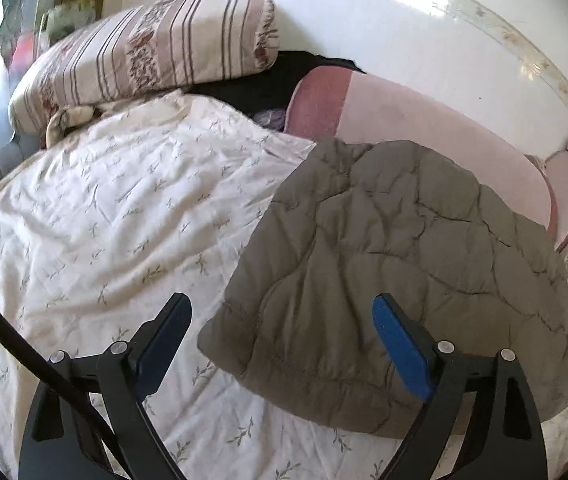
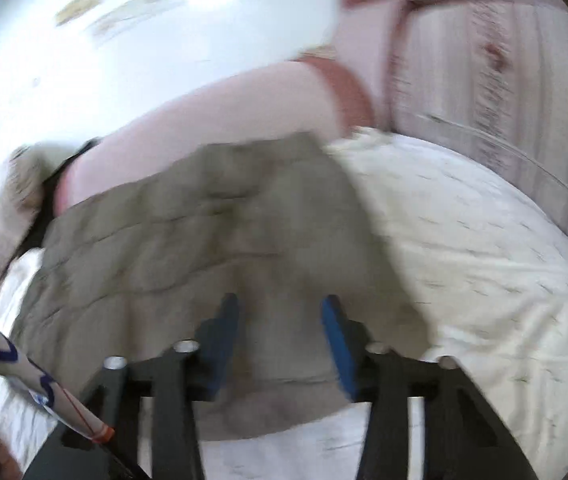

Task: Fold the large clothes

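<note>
**Op A:** I log the grey-brown quilted garment (image 1: 384, 272) lying on the bed (image 1: 84, 208), on the white leaf-print cover, its far edge reaching toward the pink headboard cushion (image 1: 424, 120). From my left wrist view it looks like a compact, doubled-over slab, near edge rounded and thick. I judge one fold or more is already in, and I'm between folds.

**Op B:** Claws?

**Op A:** My left claw (image 1: 282, 316) is spread wide, holding nothing; it hovers over the near left corner of the garment, one finger over the cover, the other over the fabric. My right claw (image 2: 280, 320) is partly open, nothing pinched that I can make out; it sits above the garment's near hem. That view is smeared, so contact I can't call.

**Op B:** Next move?

**Op A:** My guess: both claws drop to the near edge, bite through the full padded thickness at well-spaced points, then carry it toward the headboard. It's puffy, so a shallow bite will likely slip off a layer.

**Op B:** Any containers?

**Op A:** None that I see. Only a striped folded quilt (image 1: 144, 52) at the far left of the bed, with dark cloth (image 1: 260, 88) behind it.
</note>
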The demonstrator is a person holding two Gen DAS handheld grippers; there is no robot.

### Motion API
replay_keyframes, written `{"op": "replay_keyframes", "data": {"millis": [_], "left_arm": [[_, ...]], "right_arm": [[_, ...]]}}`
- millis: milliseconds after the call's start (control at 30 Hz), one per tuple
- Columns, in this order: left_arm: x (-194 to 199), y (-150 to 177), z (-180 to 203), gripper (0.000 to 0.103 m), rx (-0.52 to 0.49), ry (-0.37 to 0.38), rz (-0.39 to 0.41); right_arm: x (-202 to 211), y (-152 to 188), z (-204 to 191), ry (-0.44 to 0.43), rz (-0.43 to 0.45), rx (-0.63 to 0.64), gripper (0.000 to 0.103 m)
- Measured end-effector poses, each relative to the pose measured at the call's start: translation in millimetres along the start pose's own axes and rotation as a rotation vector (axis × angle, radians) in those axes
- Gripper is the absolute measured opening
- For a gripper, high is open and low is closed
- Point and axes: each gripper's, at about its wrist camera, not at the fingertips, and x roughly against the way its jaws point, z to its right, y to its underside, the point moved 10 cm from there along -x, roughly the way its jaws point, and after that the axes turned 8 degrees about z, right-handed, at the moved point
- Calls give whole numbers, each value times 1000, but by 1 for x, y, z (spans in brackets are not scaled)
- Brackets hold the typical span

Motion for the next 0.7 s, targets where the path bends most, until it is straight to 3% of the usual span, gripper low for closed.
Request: {"op": "replay_keyframes", "data": {"millis": [167,233,367,500,600,700], "left_arm": [[-34,24,3,92,-70,-59,-90],[-46,33,0,95,-102,-91,-125],[-48,34,-3,96,-93,-83,-133],[-37,15,-16,96,-22,-69,-89],[-27,-1,-38,96,43,-101,-41],[-32,-1,-60,95,102,-132,-58]], "right_arm": [[-23,22,53,4,-135,-201,34],[-29,31,54,2,-165,-191,34],[-34,30,54,9,-176,-182,35],[-22,19,54,12,-126,-229,35],[-9,4,55,20,-58,-212,35],[-7,2,61,40,-44,-223,35]]}}
